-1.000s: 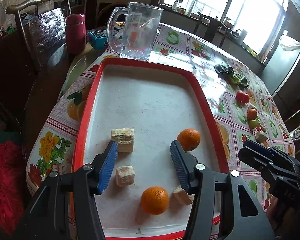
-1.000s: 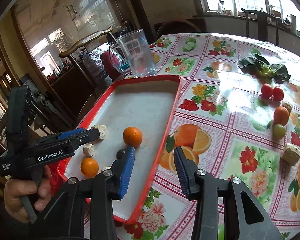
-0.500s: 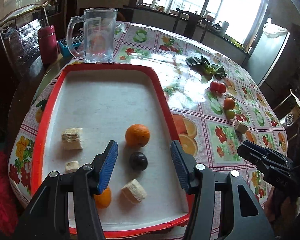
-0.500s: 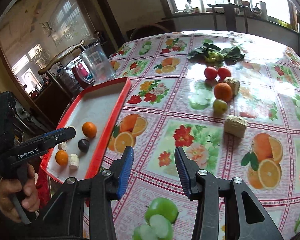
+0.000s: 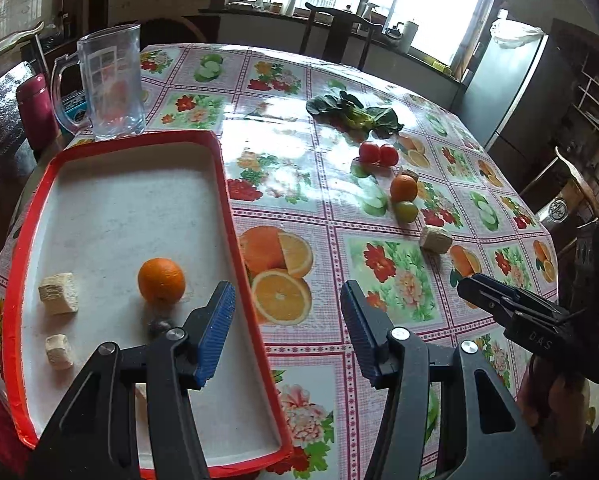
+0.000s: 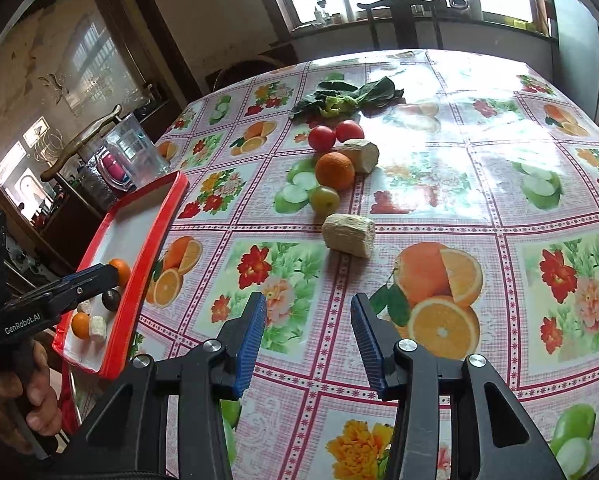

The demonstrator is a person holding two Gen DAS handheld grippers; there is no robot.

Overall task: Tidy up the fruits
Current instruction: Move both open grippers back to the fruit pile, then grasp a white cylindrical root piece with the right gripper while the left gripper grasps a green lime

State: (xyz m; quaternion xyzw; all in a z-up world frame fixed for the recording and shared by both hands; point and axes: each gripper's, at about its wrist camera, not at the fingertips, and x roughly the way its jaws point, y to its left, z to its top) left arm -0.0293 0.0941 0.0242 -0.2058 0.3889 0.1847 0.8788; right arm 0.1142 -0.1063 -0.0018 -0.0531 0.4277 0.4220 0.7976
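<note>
Hovering at the lower edge of each wrist view, both tongs are empty. The left tongs (image 5: 287,330) stand moderately apart above the right rim of the red tray (image 5: 235,216), gripping nothing. The right tongs (image 6: 308,330) are opening, nothing between the blue pads, over the flower-and-fruit tablecloth of the table (image 6: 479,184).

In the left wrist view, lower left, the tray holds an orange (image 5: 161,280), a dark round fruit (image 5: 159,326) partly hidden behind the left finger, and two pale blocks (image 5: 58,294). In the right wrist view the same tray appears at the left edge with a second orange (image 6: 80,325) nearer the camera.

On the bare table, mid-frame in the right wrist view, a pale ridged block (image 6: 348,236) lies nearest; beyond it sit a green fruit (image 6: 324,199) and an orange fruit (image 6: 334,171), touching, with another pale piece (image 6: 361,155) just beside the orange. Two red tomatoes (image 6: 334,135) come next, then leafy greens (image 6: 345,98).

At the upper left of the left wrist view, a clear glass mug (image 5: 109,82) stands just beyond the tray's far rim.
</note>
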